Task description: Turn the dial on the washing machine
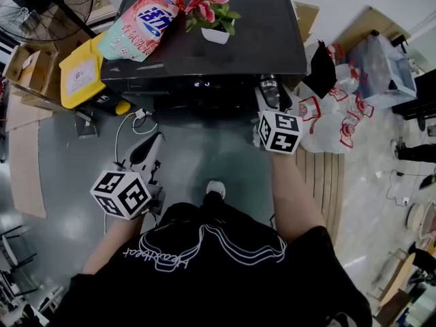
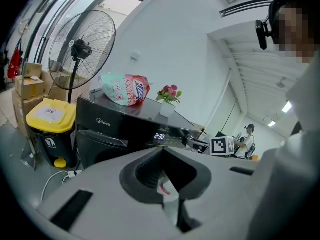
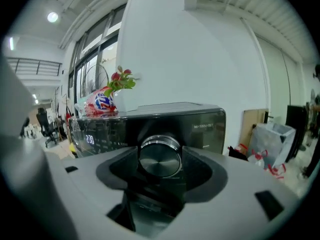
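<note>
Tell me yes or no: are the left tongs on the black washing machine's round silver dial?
No: the left tongs hang empty short of the black washing machine; its round silver dial sits between the right tongs.

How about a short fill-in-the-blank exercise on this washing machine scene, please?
1. The right claw grips the washing machine's ____.
2. The left claw holds ____.
3. The bin beside the machine has a ____ lid.
4. Beside the detergent pouch stands a pot of pink ____.
Missing: dial; nothing; yellow; flowers.
</note>
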`<action>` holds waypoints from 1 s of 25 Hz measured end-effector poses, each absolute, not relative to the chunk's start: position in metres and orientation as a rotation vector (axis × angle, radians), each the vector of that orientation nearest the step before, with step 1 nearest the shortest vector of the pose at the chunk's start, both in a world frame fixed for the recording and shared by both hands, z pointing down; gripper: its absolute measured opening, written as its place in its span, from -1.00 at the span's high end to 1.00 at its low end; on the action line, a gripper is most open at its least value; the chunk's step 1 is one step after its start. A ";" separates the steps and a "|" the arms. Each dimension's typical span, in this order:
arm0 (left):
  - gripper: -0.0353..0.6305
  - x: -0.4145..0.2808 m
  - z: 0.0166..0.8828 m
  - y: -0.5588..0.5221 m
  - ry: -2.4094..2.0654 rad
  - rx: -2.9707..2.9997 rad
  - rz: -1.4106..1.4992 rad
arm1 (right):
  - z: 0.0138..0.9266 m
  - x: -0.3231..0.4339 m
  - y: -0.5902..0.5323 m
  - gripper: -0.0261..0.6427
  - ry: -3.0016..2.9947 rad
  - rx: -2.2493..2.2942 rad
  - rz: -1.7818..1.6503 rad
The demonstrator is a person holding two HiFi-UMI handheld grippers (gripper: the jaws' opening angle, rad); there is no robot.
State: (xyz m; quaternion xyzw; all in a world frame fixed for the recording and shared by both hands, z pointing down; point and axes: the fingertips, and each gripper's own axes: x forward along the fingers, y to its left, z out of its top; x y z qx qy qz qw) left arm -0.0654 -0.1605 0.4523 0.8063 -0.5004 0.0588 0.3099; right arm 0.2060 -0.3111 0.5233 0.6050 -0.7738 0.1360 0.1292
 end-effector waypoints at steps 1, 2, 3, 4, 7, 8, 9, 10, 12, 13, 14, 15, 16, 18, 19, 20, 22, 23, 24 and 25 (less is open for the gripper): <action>0.88 -0.064 0.452 -0.161 -1.320 2.132 0.155 | 0.523 0.207 -0.311 0.08 -2.270 1.771 0.452; 0.88 -0.064 0.452 -0.162 -1.317 2.133 0.156 | 0.523 0.208 -0.311 0.08 -2.290 1.780 0.507; 0.88 -0.063 0.453 -0.162 -1.314 2.133 0.157 | 0.523 0.209 -0.311 0.08 -2.307 1.785 0.556; 0.88 -0.063 0.453 -0.162 -1.312 2.133 0.159 | 0.524 0.210 -0.311 0.08 -2.322 1.787 0.600; 0.88 -0.061 0.454 -0.164 -1.309 2.131 0.160 | 0.524 0.210 -0.311 0.08 -2.365 1.787 0.709; 0.88 -0.060 0.454 -0.165 -1.307 2.132 0.159 | 0.524 0.211 -0.312 0.08 -2.378 1.788 0.740; 0.88 -0.058 0.455 -0.165 -1.303 2.134 0.158 | 0.524 0.212 -0.312 0.08 -2.390 1.790 0.770; 0.88 -0.057 0.455 -0.166 -1.299 2.137 0.160 | 0.525 0.212 -0.312 0.08 -2.400 1.791 0.798; 0.88 -0.054 0.455 -0.166 -1.294 2.143 0.169 | 0.525 0.213 -0.312 0.08 -2.422 1.794 0.861; 0.88 -0.054 0.456 -0.166 -1.293 2.145 0.172 | 0.525 0.213 -0.312 0.08 -2.434 1.795 0.897; 0.88 -0.054 0.456 -0.166 -1.293 2.144 0.174 | 0.526 0.213 -0.312 0.08 -2.445 1.795 0.932; 0.88 -0.054 0.456 -0.166 -1.293 2.143 0.175 | 0.526 0.214 -0.312 0.08 -2.456 1.794 0.959; 0.88 -0.054 0.456 -0.166 -1.294 2.141 0.176 | 0.526 0.214 -0.312 0.08 -2.466 1.793 0.981; 0.88 -0.053 0.457 -0.167 -1.294 2.143 0.181 | 0.526 0.215 -0.312 0.08 -2.484 1.790 1.029; 0.88 -0.053 0.457 -0.167 -1.294 2.146 0.185 | 0.526 0.216 -0.312 0.08 -2.493 1.789 1.064; 0.88 -0.053 0.458 -0.167 -1.295 2.149 0.189 | 0.527 0.216 -0.312 0.08 -2.502 1.787 1.108; 0.88 -0.052 0.458 -0.167 -1.297 2.152 0.191 | 0.528 0.217 -0.312 0.08 -2.520 1.783 1.222; 0.88 -0.052 0.458 -0.168 -1.296 2.153 0.190 | 0.528 0.217 -0.312 0.08 -2.527 1.781 1.289; 0.88 -0.052 0.457 -0.168 -1.295 2.154 0.189 | 0.528 0.218 -0.312 0.08 -2.533 1.778 1.351; 0.88 -0.051 0.457 -0.168 -1.295 2.155 0.188 | 0.528 0.218 -0.312 0.08 -2.538 1.776 1.398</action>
